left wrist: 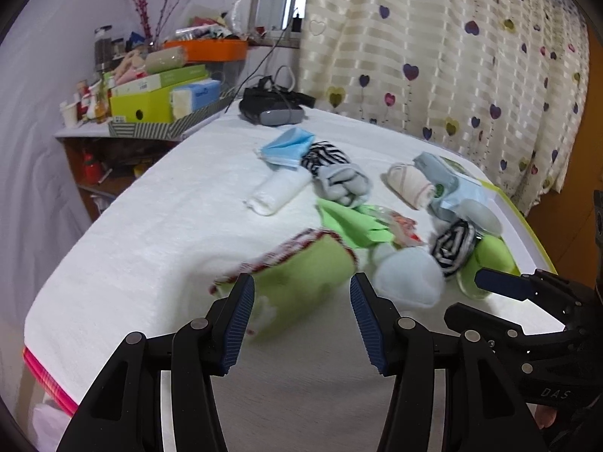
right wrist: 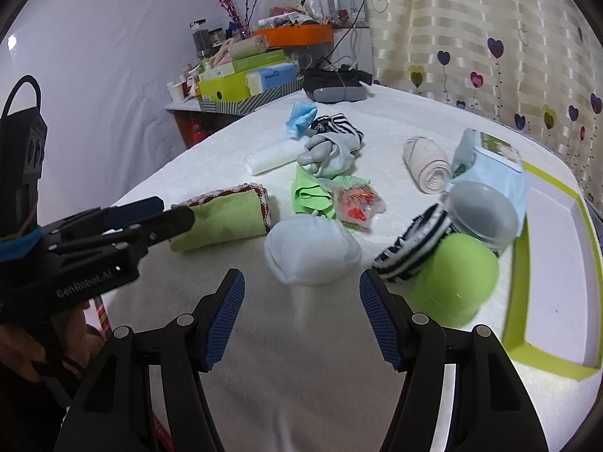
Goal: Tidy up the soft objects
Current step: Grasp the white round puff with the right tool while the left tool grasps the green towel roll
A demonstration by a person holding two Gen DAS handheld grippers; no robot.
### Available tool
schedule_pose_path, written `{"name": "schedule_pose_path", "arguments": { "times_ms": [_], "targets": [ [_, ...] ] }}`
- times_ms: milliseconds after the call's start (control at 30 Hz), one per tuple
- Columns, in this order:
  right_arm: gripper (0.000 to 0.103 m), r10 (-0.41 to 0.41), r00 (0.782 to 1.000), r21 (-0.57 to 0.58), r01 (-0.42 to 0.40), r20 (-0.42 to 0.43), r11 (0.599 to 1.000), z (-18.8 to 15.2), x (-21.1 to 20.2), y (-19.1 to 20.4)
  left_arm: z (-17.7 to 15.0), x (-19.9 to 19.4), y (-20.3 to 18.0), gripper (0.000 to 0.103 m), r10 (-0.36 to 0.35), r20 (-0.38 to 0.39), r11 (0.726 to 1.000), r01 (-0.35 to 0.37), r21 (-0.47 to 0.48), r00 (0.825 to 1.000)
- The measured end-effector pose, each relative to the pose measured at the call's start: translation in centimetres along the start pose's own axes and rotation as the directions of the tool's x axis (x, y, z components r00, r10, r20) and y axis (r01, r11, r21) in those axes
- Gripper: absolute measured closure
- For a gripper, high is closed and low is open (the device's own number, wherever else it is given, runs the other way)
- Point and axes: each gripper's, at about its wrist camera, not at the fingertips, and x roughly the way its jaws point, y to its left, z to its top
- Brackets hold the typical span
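Clutter of rolled socks [right wrist: 412, 248], face masks [right wrist: 300, 117] and a green tray [right wrist: 550, 365] rings the pale blue pouch [right wrist: 312, 250] lying mid-tabletop [right wrist: 301, 358], left gripper [left wrist: 301, 316] and right gripper [right wrist: 301, 314] jaws apart, empty.

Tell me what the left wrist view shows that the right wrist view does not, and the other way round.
Only the left wrist view shows the pink edge under the white towel's near corner. Only the right wrist view shows the whole green tray with its bare white floor, and the grey lid plainly. Both share the white towel, the green cloth roll, the pale blue pouch, and both open grippers, left gripper and right gripper.
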Motion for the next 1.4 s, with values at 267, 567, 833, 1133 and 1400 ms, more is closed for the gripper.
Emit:
{"name": "schedule_pose_path", "arguments": {
  "times_ms": [267,567,833,1133,1400],
  "targets": [
    [0.039,-0.010,0.999,-0.015,0.009,-0.032,1.000,1.0,2.7,0.3,0.9,2.0,2.1,0.048,-0.006,-0.011,1.000,0.006,0.020,1.000],
    [0.039,-0.024,0.997,-0.014,0.023,-0.070,1.000,1.5,4.5,0.1,0.9,4.1,2.7,0.040,-0.071,-0.064,0.996,0.075,0.057,0.995],
    [0.039,-0.059,0.993,-0.041,0.055,-0.098,0.998,1.7,5.7,0.5,0.2,4.7,1.7,0.036,-0.079,-0.084,0.987,0.090,0.134,0.993],
    [0.065,-0.038,0.996,-0.028,0.036,-0.079,0.999,1.6,4.7,0.4,-0.4,4.2,0.9,0.036,-0.069,-0.095,0.983,0.084,0.166,0.993],
    [0.065,-0.017,0.998,-0.014,0.016,-0.058,1.000,1.3,3.5,0.3,-0.3,2.3,0.1,0.036,-0.167,-0.074,0.969,0.178,0.174,0.983]
  ]
}}
